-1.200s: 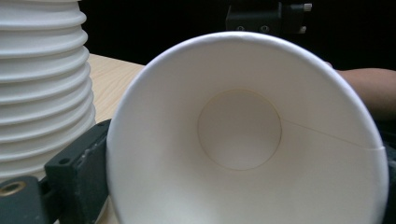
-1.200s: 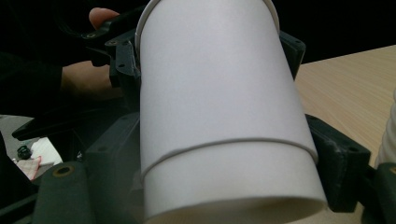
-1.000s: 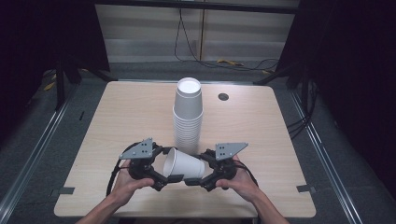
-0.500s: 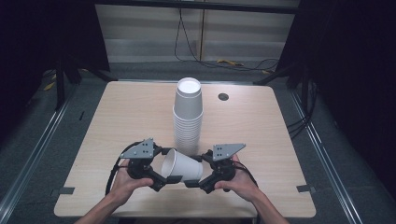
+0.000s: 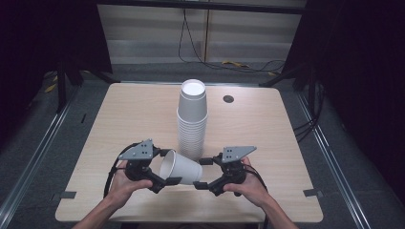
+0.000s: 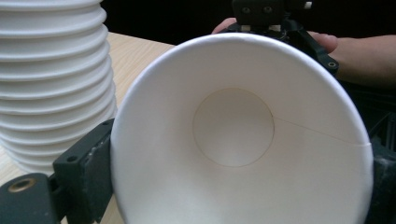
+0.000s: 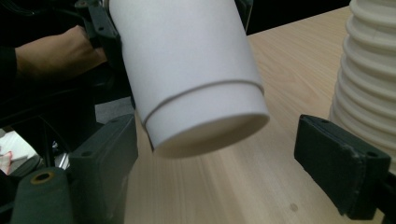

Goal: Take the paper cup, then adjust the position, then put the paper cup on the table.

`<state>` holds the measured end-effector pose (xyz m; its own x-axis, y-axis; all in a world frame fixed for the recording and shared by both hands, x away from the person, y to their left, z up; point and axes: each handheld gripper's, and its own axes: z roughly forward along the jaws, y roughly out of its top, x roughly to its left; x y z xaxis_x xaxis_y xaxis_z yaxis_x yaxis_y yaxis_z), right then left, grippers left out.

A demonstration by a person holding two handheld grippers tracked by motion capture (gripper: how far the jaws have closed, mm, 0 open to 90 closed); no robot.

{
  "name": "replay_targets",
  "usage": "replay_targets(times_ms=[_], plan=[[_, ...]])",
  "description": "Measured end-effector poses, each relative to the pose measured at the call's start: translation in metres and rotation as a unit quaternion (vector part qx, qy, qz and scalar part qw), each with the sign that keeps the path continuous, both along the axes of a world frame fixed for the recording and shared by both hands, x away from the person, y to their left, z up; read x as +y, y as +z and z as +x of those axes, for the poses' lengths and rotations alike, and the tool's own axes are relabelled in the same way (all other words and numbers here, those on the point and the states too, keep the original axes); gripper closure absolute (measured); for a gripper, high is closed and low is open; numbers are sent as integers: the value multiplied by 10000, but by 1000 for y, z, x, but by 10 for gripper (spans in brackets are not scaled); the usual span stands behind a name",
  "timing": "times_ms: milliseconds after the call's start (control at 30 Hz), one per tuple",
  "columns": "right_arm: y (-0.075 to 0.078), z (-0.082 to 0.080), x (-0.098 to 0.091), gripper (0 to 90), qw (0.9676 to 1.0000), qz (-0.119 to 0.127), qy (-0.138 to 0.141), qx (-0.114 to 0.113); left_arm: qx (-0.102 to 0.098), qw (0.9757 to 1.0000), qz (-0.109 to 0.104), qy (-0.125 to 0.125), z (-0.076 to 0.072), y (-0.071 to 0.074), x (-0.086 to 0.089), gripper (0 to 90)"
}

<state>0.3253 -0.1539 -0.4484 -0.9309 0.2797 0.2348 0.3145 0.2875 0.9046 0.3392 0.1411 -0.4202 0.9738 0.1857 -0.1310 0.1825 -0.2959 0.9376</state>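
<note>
Dark curtains and a grey floor are surrounding the pale wooden desk (image 5: 119,119), with cables trailing along the far wall. At the middle of the desk a tall stack of white paper cups (image 5: 192,119) is standing upside down, and a small round dark hole (image 5: 228,98) is sitting near the far right corner.

Near the front edge, just in front of the stack, 1 single paper cup (image 5: 180,168) is lying on its side in the air between 2 tools. The left tool (image 5: 165,167) is grasping the cup at its wide rim, its pads (image 6: 86,172) pressing on both sides of the mouth, which is facing that tool's camera. The right tool (image 5: 199,173) is standing released, its 2 pads (image 7: 341,163) spread apart on either side of the cup's base without touching it. Both hands (image 5: 125,180) are resting low over the desk's front edge.
</note>
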Motion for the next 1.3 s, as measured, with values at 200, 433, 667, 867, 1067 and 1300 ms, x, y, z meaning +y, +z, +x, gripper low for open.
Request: replay_targets(times_ms=[200, 433, 667, 867, 1067, 1300], plan=[[-2, -3, -10, 138, 9996, -22, -271, -89, 32, 9996, 176, 203, 4, 1, 6, 82], [-1, -1, -23, 138, 9966, -11, -806, -153, 182, 9987, 316, 365, 11, -1, 16, 82], [-1, 1, -29, 138, 9936, -42, -1111, -202, 130, 9968, 569, 539, 16, 2, 26, 82], [-2, 4, -32, 138, 9911, -94, -1311, -198, 133, 9944, 711, 773, 22, 4, 36, 81], [-1, 7, -33, 138, 9898, -115, -1399, -265, 188, 9914, 875, 954, 30, 3, 43, 80], [-2, 7, -33, 138, 9887, -177, -1462, -267, 147, 9856, 996, 1361, 36, 5, 56, 79]])
